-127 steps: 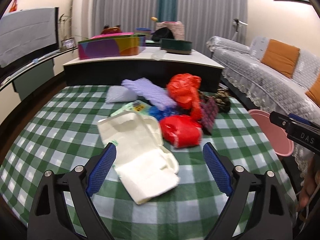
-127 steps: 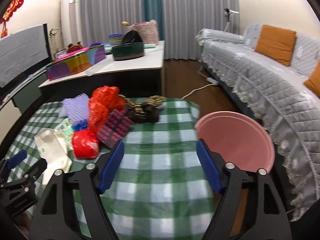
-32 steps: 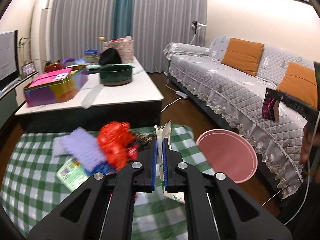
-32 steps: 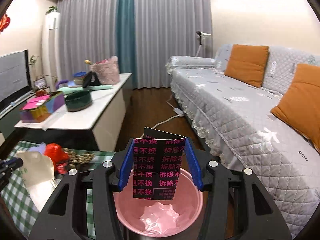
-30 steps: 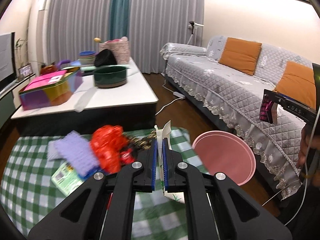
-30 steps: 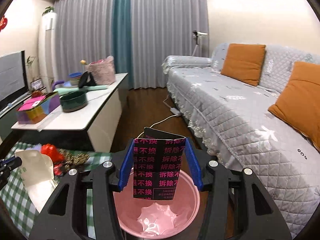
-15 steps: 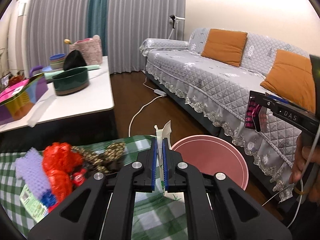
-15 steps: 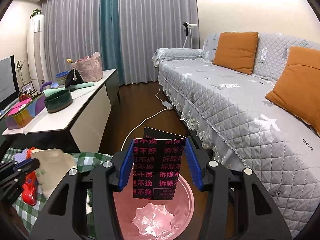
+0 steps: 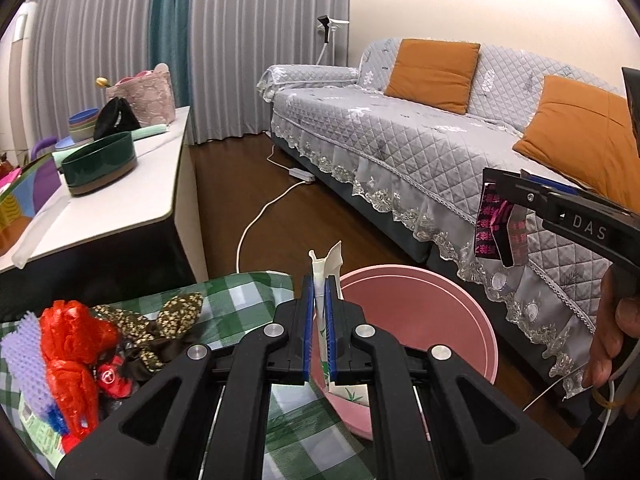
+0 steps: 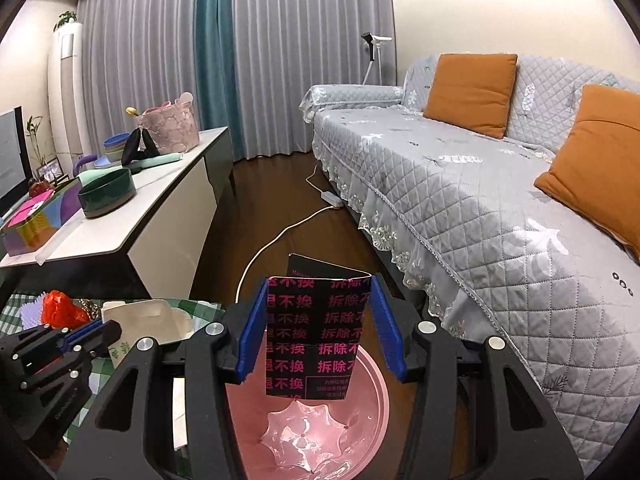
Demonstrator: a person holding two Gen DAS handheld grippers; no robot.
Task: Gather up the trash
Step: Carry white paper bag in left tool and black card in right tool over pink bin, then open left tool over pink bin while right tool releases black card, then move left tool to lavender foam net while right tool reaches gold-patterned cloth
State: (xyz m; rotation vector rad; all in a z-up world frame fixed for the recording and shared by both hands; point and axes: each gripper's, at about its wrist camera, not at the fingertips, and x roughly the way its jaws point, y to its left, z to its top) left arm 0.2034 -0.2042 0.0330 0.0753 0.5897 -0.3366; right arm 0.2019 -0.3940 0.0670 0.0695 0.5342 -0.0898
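Left fingers point(image 9: 307, 344): the blue pads of the left gripper point(image 9: 319, 308) are pressed together on a thin white paper bag point(image 9: 325, 268), whose crumpled top edge sticks up past the tips.
White paper bag: it hangs from the grip over the near rim of the pink basin point(image 9: 420, 320), between the table and the basin; in the right wrist view it shows as a cream folded shape point(image 10: 156, 320) beside the left tool.
Table point(image 9: 240, 292): covered in green-and-white check cloth, at the lower left of the left wrist view.
Trash on the table: a lilac bumpy sheet point(image 9: 20, 360), a red plastic bag point(image 9: 76, 344), and a dark floral fabric piece point(image 9: 160, 316) lie bunched together, touching one another, near the table's far edge.
Pink basin: it stands on the wooden floor just beside the table, with the grey sofa point(image 9: 420, 140) well beyond it.
Right fingers point(image 10: 252, 332): the right gripper point(image 10: 319, 332) is clamped on the two side edges of a black card with pink lettering point(image 10: 316, 332).
Black card: held upright above the basin point(image 10: 304, 432), its lower edge over the bowl's inside; whether it touches the basin cannot be told.
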